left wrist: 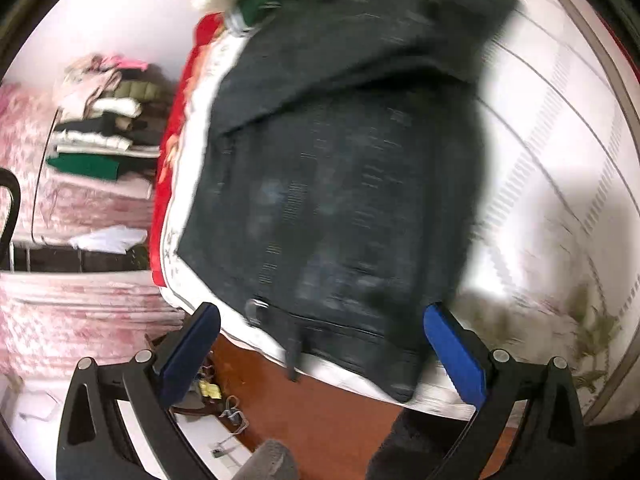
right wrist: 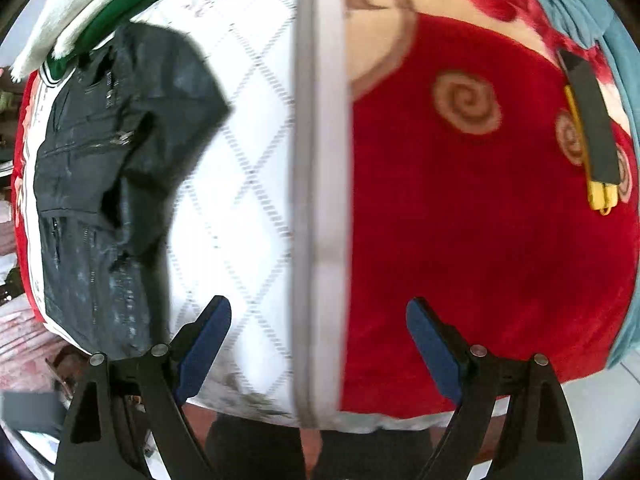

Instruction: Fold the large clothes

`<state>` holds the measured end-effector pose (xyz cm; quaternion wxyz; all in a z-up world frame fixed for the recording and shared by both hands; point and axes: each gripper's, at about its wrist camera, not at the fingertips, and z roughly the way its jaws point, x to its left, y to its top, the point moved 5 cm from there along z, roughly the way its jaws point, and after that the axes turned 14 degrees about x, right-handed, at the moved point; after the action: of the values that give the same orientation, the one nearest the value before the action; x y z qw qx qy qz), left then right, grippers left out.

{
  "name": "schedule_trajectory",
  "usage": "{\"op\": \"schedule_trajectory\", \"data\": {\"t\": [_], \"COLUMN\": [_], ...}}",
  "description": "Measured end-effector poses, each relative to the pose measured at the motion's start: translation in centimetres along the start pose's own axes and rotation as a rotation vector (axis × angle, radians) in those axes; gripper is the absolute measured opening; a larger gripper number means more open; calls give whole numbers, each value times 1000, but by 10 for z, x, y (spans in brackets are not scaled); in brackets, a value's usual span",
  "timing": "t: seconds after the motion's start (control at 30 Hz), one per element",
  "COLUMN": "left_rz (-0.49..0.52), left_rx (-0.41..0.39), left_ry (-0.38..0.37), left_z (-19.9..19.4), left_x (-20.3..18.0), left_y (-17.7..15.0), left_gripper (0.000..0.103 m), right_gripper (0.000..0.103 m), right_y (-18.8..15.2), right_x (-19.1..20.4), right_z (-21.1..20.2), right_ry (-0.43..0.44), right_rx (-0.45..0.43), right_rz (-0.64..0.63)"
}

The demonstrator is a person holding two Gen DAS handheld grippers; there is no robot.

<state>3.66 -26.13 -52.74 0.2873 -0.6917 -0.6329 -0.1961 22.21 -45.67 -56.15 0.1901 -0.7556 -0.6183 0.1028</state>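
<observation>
The dark charcoal zippered jacket [left wrist: 340, 184] lies spread on the white quilted mattress [left wrist: 552, 184], one sleeve already crossed over its body, its hem hanging at the mattress's near edge. The left gripper [left wrist: 320, 344] hovers just above that hem with fingers [left wrist: 456, 352] released, holding nothing. The right gripper [right wrist: 318, 344] hangs spread and empty over the mattress's grey piped border [right wrist: 312, 200], beside the jacket and next to a red plush blanket with tan swirls [right wrist: 500, 220].

The step looks like taking the hem to fold it up. Both views are motion-blurred, so the hem corners are hard to place. Pinch both layers at each corner and lift evenly toward the collar, which lies near the green and white garments [right wrist: 92, 12].
</observation>
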Motion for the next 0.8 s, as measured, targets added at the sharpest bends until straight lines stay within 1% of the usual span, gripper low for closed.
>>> {"op": "schedule_trajectory", "data": {"t": [0.03, 0.1, 0.17, 0.2, 0.23, 0.27, 0.3, 0.37, 0.4, 0.43, 0.5, 0.63, 0.67, 0.7, 0.73, 0.77, 0.8], "left_rz": [13, 27, 17, -3, -26, -43, -53, -76, -92, -107, -127, -127, -126, -127, -127, -122, -108], "left_rx": [-1, 17, 39, 42, 39, 34, 30, 39, 51, 65, 85, 67, 63, 63, 61, 57, 45], "left_ry": [27, 82, 105, 104, 102, 105, 123, 156, 160, 164, 147, 145, 120, 80, 19, -17, -55], "left_z": [3, 15, 28, 29, 28, 29, 30, 36, 41, 46, 56, 58, 56, 51, 46, 43, 39], "left_x": [-15, -27, -34, -32, -28, -24, -19, -8, -1, 4, 16, 23, 24, 19, 18, 18, 19], "left_y": [1, 11, 20, 23, 26, 31, 35, 44, 50, 55, 65, 74, 72, 68, 67, 66, 66], "left_gripper": [103, 103, 103, 103, 103, 103, 103, 103, 103, 103, 103, 102, 98, 82, 63, 52, 28], "right_gripper": [91, 91, 91, 91, 91, 91, 91, 91, 91, 91, 91, 91, 91, 91, 91, 91, 91], "right_y": [1, 4, 7, 7, 4, 7, 7, 12, 6, 9, 14, 31, 38, 44, 52, 57, 63], "right_x": [-8, -17, -33, -43, -51, -53, -60, -60, -64, -61, -60, -49, -43, -37, -28, -19, -9], "right_z": [-1, 1, 2, 3, 15, 17, 20, 22, 18, 18, 14, 7, 4, 2, 3, 6, 9], "right_ry": [1, 5, 7, 12, 17, 24, 28, 39, 45, 53, 68, 135, 193, 248, 318, 388, 502], "right_rx": [5, 13, 19, 26, 30, 37, 40, 45, 45, 44, 38, 4, -20, -40, -54, -56, -47], "right_rz": [3, 11, 17, 20, 21, 23, 22, 16, 14, 11, 3, -29, -47, -68, -100, -120, -141]}}
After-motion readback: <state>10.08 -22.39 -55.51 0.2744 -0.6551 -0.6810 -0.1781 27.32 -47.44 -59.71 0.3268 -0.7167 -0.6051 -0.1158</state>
